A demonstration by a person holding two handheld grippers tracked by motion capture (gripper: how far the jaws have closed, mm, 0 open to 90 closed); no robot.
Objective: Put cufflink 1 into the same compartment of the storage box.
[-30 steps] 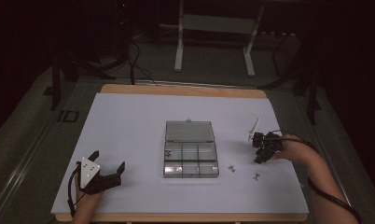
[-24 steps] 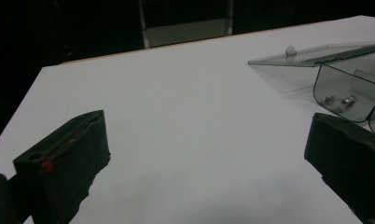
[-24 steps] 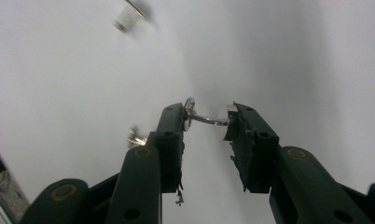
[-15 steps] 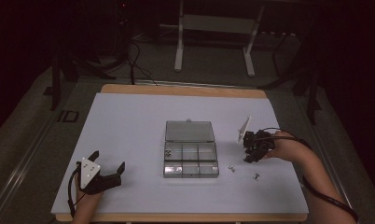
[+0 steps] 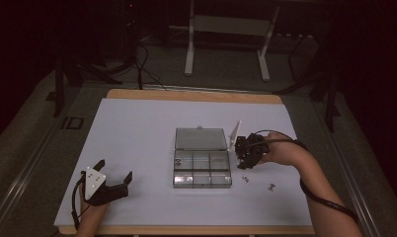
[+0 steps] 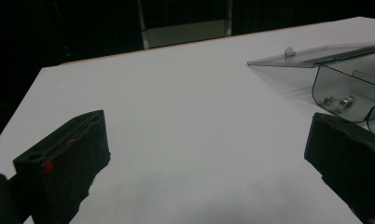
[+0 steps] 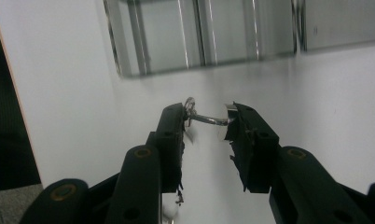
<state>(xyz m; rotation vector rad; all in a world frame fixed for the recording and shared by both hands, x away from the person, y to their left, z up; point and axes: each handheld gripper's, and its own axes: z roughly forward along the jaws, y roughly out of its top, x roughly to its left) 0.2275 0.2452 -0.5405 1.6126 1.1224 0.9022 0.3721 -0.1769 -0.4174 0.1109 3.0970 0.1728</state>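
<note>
Gripping a bolt (image 7: 209, 119), no legible writing.

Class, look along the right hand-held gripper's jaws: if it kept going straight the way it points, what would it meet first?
Most likely the clear compartment box, straight ahead of the right hand-held gripper, which holds a small metal screw. Depth is uncertain.

White table sheet (image 5: 137, 128), metal stand legs (image 5: 189, 49), grey floor (image 5: 33, 143)

no readable text, label or number anywhere
</note>
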